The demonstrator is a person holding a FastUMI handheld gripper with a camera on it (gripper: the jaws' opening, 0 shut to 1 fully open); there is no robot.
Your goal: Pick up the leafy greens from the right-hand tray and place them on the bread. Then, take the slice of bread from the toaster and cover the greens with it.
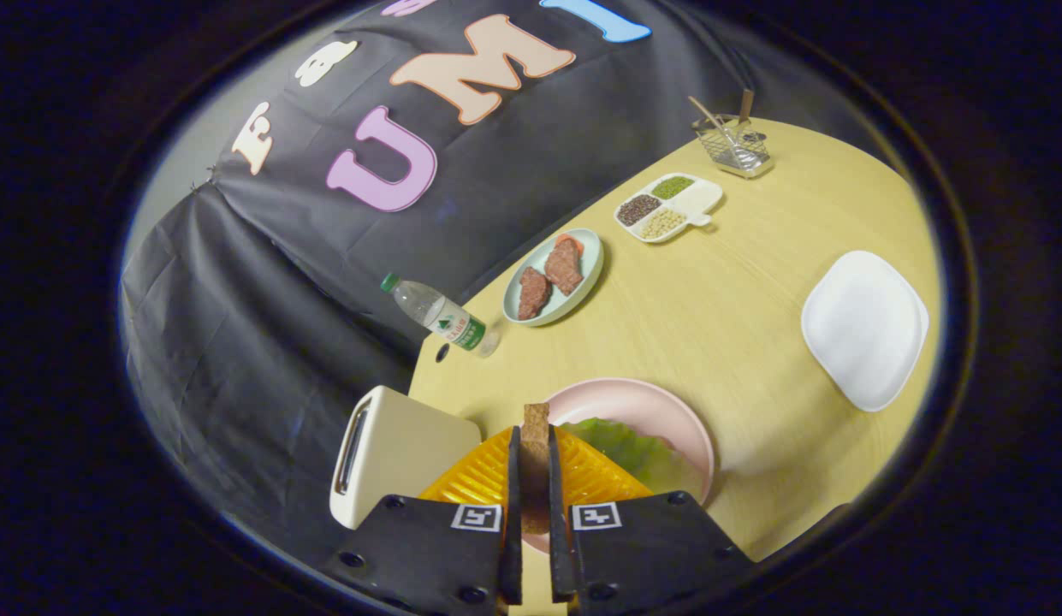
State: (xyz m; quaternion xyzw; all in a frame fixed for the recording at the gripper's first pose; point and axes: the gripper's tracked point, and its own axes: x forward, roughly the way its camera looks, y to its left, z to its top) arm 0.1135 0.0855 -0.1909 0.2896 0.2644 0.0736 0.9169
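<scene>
The slice of bread (pixel 536 445) is standing on edge between the two fingers of the tongs (pixel 535 513), which are pressing on it from both sides and holding it just above the near rim of the pink plate (pixel 659 409). Its brown crust is poking out past the fingertips. Right beyond it, the leafy greens (pixel 629 449) are lying on the pink plate; whether a lower slice of bread is sitting under them I cannot tell, since the fingers and their orange guards are covering that part. The toaster (pixel 394 453) is standing just beside the plate on the left, and its slot is looking empty from here.

Judging by this, the greens are already placed and the slice is already out of the toaster, so what is left is carrying it over the greens, laying it flat and letting go.

Further out on the wooden surface (pixel 736 325), a green plate (pixel 592 272) with pieces of meat is sitting near the back edge, a water bottle (pixel 436 314) is lying on its side beside it, and a white tray (pixel 864 329), bare, is resting well apart to the right. A divided dish (pixel 700 198) of beans and a wire basket (pixel 734 145) are farthest off.

The bottle's green label is too small to read; the tongs are carrying square black-and-white markers, not words.
</scene>
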